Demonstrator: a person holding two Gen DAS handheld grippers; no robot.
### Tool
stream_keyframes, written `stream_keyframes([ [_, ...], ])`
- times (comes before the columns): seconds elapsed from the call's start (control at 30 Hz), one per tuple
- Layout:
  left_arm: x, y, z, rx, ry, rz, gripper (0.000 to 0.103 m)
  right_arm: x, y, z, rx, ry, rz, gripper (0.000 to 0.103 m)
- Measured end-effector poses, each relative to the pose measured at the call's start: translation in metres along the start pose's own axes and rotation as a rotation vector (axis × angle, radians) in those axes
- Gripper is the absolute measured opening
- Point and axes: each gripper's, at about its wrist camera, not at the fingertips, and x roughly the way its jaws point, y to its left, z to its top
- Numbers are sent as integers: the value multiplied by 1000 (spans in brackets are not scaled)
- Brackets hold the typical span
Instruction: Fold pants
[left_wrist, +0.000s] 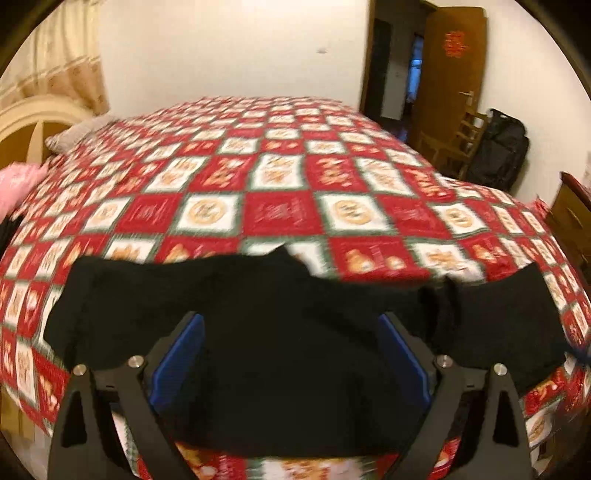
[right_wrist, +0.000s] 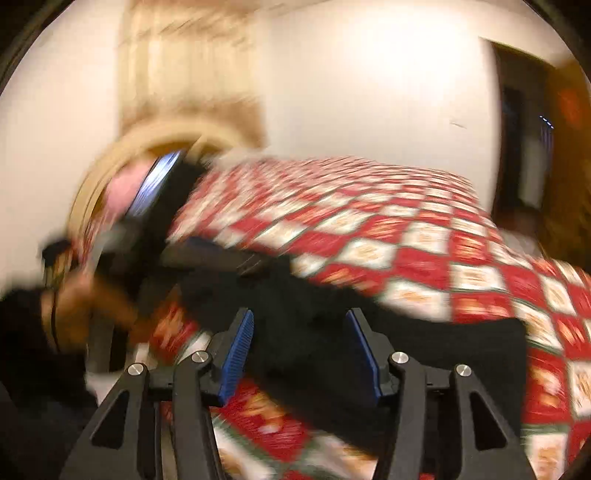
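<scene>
Black pants (left_wrist: 258, 332) spread across the near edge of a bed with a red-and-white checked bedspread (left_wrist: 280, 210).

Left of the pants, a pink cushion (left_wrist: 16, 184) lies by the headboard. The left gripper (left_wrist: 291, 354) hangs over the pants' middle, its blue pads (left_wrist: 406, 358) spread wide with the cloth beneath them, not pinched. The right gripper (right_wrist: 301, 354) is blurred, its jaws parted over the pants' dark fabric, nothing clamped. Right of the pants, beyond the bed, stands a brown door (left_wrist: 450, 70).

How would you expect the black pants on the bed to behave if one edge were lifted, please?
The black pants would probably be floppy: they lie flat with a rumpled edge on the checked bedspread. They look thin, so likely light. Fabric on fabric may drag rather than slide.
</scene>
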Motion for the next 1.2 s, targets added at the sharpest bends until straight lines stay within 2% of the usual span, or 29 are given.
stream_keyframes([
  [0.03,0,-7,2,12,-6,-15,97,0,-29,6,42,29,-90,19],
  [0.07,1,-19,6,32,-9,-39,97,2,-49,8,60,51,-170,11],
  [0.1,2,-29,8,46,-12,-50,97,4,-65,9,76,75,-236,11],
  [0.13,4,-42,9,59,-13,-53,97,9,-81,8,89,107,-264,11],
  [0.2,13,-59,7,61,8,-39,97,21,-98,6,102,138,-277,11],
  [0.27,28,-71,2,41,60,11,97,38,-109,0,126,181,-265,11],
  [0.37,46,-69,-9,3,110,103,97,63,-120,-12,140,249,-278,11],
  [0.5,52,-53,-19,-97,135,76,101,76,-125,-5,138,255,-287,11],
  [0.63,50,-50,-15,-93,130,88,102,82,-131,0,166,249,-293,11],
  [0.67,48,-48,-14,-88,127,98,101,75,-124,3,141,227,-315,11],
  [0.7,44,-43,-12,-85,120,102,100,67,-112,6,112,189,-299,11],
  [0.77,33,-28,-8,-79,90,85,100,53,-79,10,38,137,-192,11],
  [0.83,24,-11,-6,-83,65,96,100,53,-47,6,-2,141,-117,11],
  [0.93,11,28,-11,-127,36,111,100,75,0,-13,-45,186,-29,11],
  [1.07,-13,87,-29,-228,-6,167,100,105,36,-37,-82,231,13,11],
  [1.2,-36,148,-54,-321,-48,296,100,114,60,-54,-176,196,-53,11],
])
